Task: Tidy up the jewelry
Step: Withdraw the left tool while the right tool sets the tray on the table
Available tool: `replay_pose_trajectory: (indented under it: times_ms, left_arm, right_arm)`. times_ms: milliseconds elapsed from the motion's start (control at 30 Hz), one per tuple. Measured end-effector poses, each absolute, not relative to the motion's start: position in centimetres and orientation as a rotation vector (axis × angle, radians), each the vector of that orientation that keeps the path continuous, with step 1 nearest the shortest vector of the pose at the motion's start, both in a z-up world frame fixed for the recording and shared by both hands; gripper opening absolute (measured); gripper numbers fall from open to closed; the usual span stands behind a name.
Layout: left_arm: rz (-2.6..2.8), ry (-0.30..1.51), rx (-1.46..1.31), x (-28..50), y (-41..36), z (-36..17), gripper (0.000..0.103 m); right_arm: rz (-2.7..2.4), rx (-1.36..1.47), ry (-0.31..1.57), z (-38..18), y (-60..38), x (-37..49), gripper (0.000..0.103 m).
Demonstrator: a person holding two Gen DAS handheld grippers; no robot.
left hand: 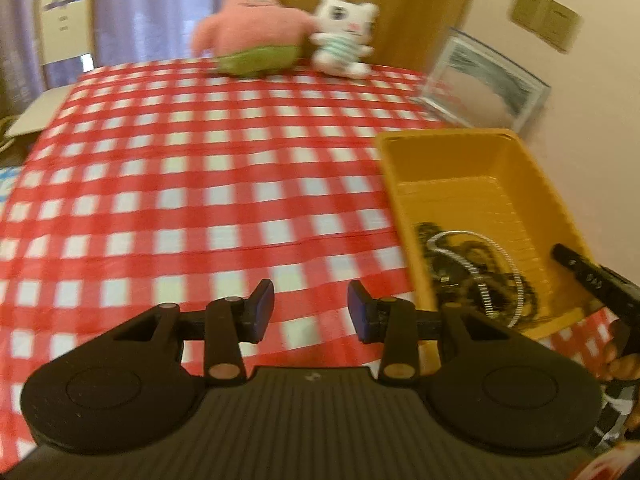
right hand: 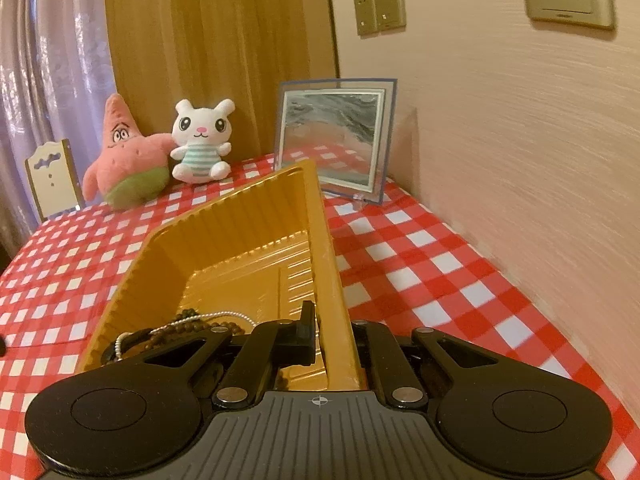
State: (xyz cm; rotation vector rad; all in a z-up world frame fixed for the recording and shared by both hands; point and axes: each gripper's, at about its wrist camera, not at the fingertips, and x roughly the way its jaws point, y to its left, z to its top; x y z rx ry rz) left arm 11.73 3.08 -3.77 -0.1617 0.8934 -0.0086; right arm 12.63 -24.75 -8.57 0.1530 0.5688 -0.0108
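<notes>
Jewelry (left hand: 476, 276) lies heaped in yellow tray (right hand: 240, 232), none visible outside; right tongs (right hand: 329, 344) clamp its wall, left tongs (left hand: 311, 310) apart, empty.

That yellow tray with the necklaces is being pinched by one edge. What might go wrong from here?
The right gripper clamps only one side wall of the yellow tray, which looks tilted, so the thin wall might flex or slip free. The tangled necklaces lie heaped at the near end and could slide or spill if it tips further. The left gripper is open and holds nothing, so nothing steadies the tray's other side.
</notes>
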Motion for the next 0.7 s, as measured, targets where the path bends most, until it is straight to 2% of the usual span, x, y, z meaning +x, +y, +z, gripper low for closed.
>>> replay_pose_trajectory:
  times_ms: [567,700]
  left_arm:
    - [0.250,0.881,-0.217,5.0,7.5,-2.8,0.036]
    - [0.262,0.880,-0.219,4.2,7.1,-2.5,0.042]
  right_arm:
    - [0.112,0.163,0.604,-11.7,-23.2,17.7,0.006]
    - [0.163,0.176,0.641,-12.2,-24.2,18.0,0.008]
